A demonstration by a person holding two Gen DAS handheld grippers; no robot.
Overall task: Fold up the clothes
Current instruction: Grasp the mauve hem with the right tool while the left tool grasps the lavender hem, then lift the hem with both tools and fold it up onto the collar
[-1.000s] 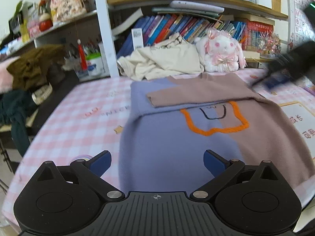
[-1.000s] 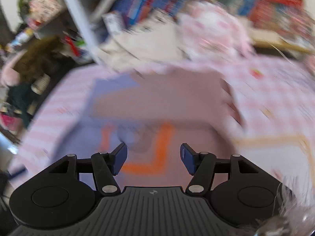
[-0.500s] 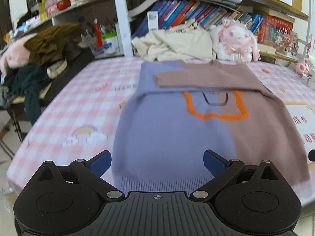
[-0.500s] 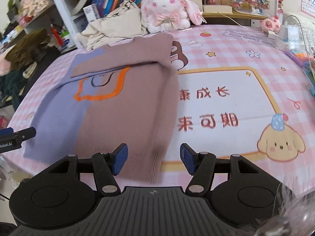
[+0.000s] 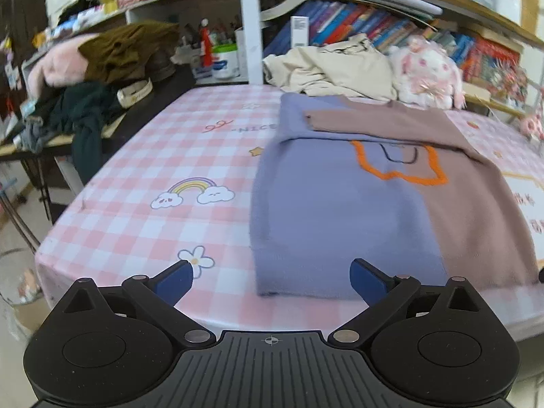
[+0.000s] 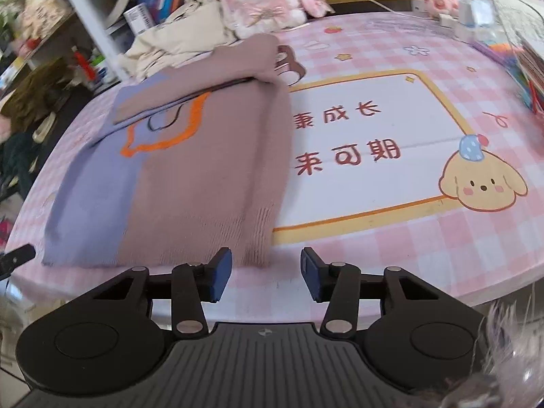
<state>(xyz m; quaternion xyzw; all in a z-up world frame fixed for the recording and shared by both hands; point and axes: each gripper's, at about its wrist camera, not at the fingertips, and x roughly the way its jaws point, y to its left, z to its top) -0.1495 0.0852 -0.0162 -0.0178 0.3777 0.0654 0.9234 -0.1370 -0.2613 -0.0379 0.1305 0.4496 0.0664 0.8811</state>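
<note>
A knit sweater, half lavender and half mauve with an orange outline on its chest, lies flat on the pink checked tablecloth, its mauve sleeve folded across the top. It also shows in the right wrist view. My left gripper is open and empty, just in front of the sweater's lavender hem corner. My right gripper is open and empty, just in front of the mauve hem corner at the table's near edge.
A cream garment and a plush rabbit lie at the back by the bookshelf. Dark clothes are piled on a side table at left. A printed mat with a puppy picture lies right of the sweater.
Both grippers have pulled back from over the sweater toward the table's near edge. The left one has shifted left, the right one lower toward the hem. The sweater has not moved.
</note>
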